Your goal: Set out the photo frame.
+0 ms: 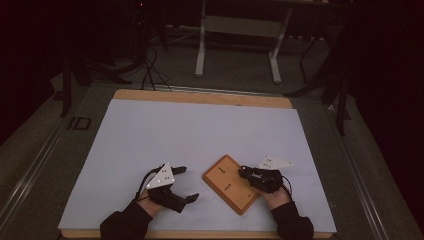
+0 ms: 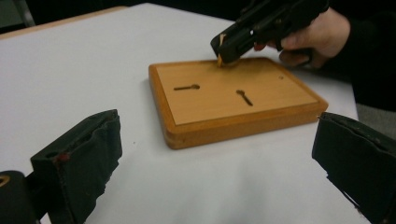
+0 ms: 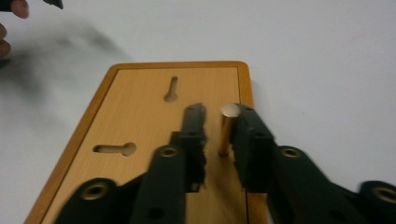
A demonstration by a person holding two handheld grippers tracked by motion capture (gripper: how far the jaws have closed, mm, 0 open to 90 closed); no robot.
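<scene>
Right claw brackets the upright brass pin standing on the wooden keyhole board, one pad touching, not yet clamped; left claw idles open; next squeeze, lift.

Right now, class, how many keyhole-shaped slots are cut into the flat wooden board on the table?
2. One keyhole slot lies nearer the flat wooden board's left end in the left gripper view; the other slot sits beside it toward the middle. Black jaws may hide more.
</scene>
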